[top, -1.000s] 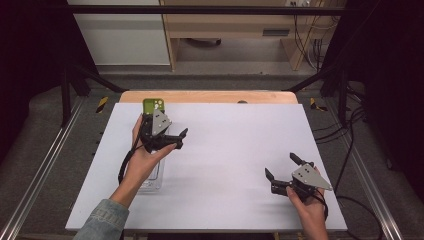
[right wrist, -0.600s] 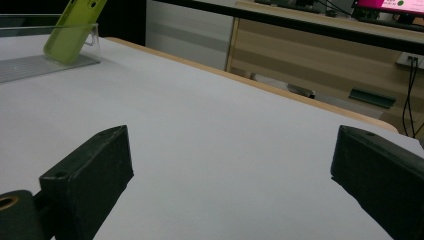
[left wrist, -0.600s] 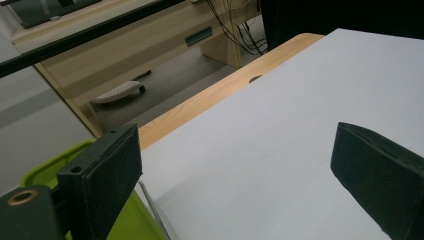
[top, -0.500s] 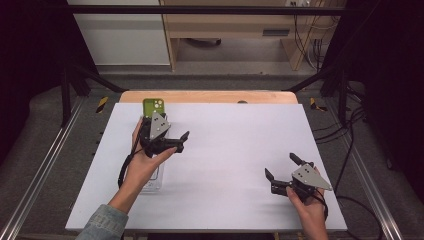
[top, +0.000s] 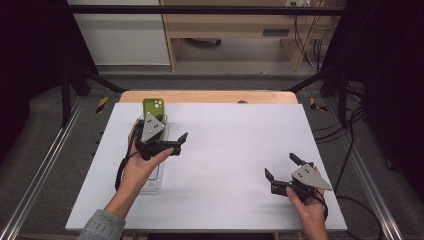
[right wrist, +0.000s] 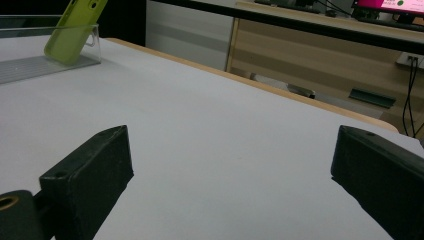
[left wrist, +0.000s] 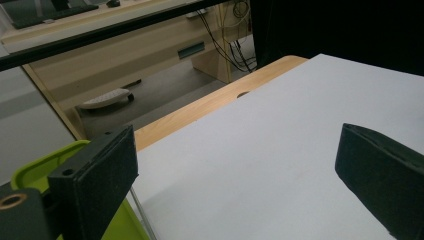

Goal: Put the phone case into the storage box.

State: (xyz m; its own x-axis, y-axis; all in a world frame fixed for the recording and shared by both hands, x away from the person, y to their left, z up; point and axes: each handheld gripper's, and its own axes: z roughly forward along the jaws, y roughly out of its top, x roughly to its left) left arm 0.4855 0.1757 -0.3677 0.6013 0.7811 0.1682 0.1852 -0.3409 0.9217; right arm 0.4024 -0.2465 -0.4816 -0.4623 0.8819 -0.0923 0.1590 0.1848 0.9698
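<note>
With both jaws spread and empty, the left tongs (top: 176, 143) hover just beside the lime-green phone case (top: 153, 107) propped in the clear acrylic stand (top: 152, 177) near the table's (top: 240, 150) far-left corner, apparently approaching; next, straddle and pinch it, while the right tongs (top: 281, 167) wait spread near the near-right corner.

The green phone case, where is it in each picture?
High view: the case stands at the table's far left, just behind the left gripper.
Left gripper view: bottom left corner, partly behind the near finger.
Right gripper view: top left, leaning in a clear stand.
Shared landmark: the table's wooden far edge.
</note>
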